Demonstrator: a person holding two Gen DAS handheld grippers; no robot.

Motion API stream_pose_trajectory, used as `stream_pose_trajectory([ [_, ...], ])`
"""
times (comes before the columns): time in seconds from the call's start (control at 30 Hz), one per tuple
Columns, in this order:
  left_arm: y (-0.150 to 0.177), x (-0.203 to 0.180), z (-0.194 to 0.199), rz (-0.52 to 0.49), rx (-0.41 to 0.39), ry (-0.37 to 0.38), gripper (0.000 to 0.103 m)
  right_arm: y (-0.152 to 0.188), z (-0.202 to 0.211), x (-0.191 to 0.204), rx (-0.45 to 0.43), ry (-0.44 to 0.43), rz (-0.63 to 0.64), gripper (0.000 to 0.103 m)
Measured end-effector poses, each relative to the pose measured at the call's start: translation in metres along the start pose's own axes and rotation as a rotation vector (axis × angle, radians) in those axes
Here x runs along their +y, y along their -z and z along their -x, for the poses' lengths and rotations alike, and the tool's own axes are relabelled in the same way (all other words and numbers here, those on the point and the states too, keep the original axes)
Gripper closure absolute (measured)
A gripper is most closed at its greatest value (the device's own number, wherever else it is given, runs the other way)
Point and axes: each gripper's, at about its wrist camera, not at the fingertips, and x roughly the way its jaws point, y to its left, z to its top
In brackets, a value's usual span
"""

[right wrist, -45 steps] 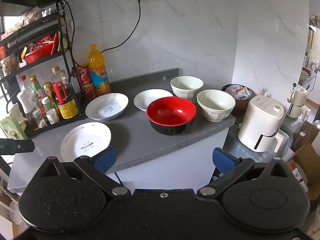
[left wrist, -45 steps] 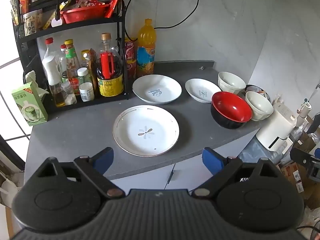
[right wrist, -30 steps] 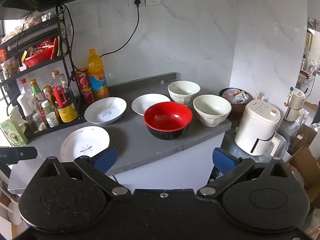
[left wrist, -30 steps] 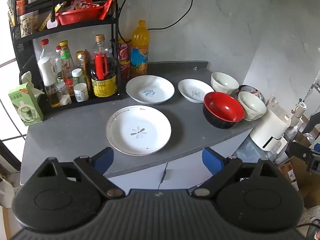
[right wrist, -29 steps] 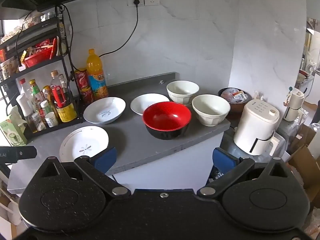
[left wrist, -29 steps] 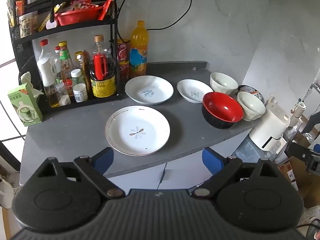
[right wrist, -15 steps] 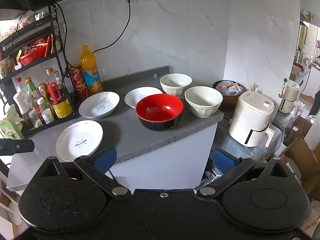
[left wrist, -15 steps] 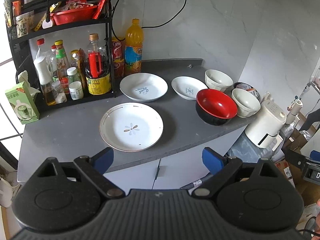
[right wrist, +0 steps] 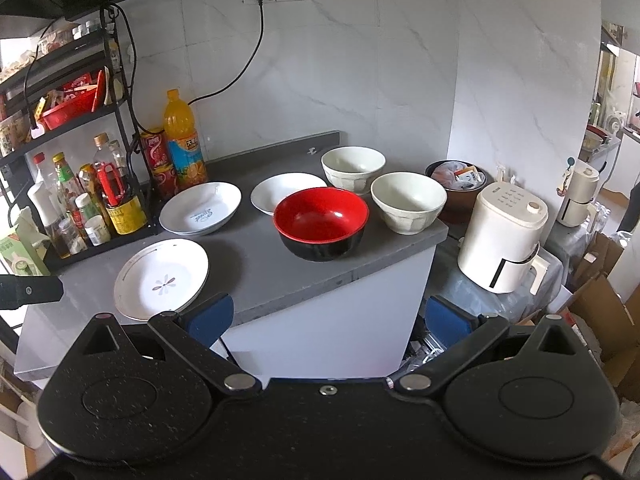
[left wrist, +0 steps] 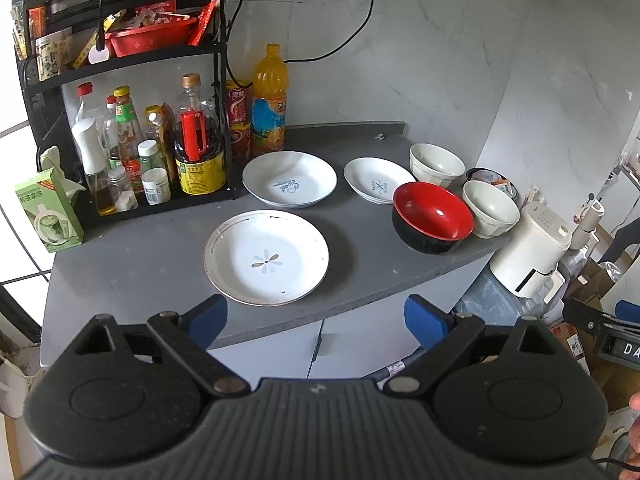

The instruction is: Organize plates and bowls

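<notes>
Both grippers' fingers (left wrist: 208, 316) spread, empty; green box (left wrist: 50, 212) whole only in left view.

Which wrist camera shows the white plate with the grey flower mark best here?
The left wrist view: the white plate with the grey flower mark lies near the middle of the frame, whole rim visible. In the right wrist view, the same plate sits low and left, more foreshortened, its near edge hidden behind the right gripper.

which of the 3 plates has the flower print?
The front plate, alone near the counter's front edge and nearest the left gripper. It has a grey flower in the centre; the two plates behind it carry blue script marks instead.
</notes>
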Motion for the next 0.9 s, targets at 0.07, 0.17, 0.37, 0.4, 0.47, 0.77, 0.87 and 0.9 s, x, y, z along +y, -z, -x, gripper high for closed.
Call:
stream_pose_trajectory([
  [0.07, 0.000, 0.003, -0.001, 0.008, 0.002, -0.001, 0.009, 0.000, -0.001, 0.001, -0.003, 0.006, 0.004, 0.000],
  [0.17, 0.000, 0.010, -0.002, 0.012, 0.010, -0.004, 0.009, 0.000, -0.002, 0.003, 0.002, 0.002, 0.001, 0.000],
  [0.37, -0.003, 0.016, -0.006, 0.019, 0.014, -0.007, 0.009, 0.001, -0.005, 0.008, 0.015, 0.002, -0.004, 0.000],
  [0.4, -0.002, 0.018, -0.007, 0.020, 0.013, -0.005, 0.009, 0.002, -0.006, 0.010, 0.016, 0.002, -0.005, 0.000],
  [0.47, -0.003, 0.020, -0.007, 0.022, 0.011, -0.007, 0.009, 0.003, -0.007, 0.012, 0.018, 0.009, -0.005, 0.000],
  [0.77, -0.005, 0.023, -0.003, 0.015, -0.007, -0.013, 0.009, 0.001, -0.007, 0.013, 0.016, -0.003, -0.034, 0.000],
  [0.87, -0.006, 0.023, -0.003, 0.015, -0.008, -0.014, 0.009, 0.001, -0.007, 0.011, 0.010, 0.000, -0.047, 0.000],
  [0.9, -0.006, 0.023, -0.003, 0.013, -0.009, -0.014, 0.009, 0.001, -0.007, 0.010, 0.010, -0.001, -0.051, 0.000],
])
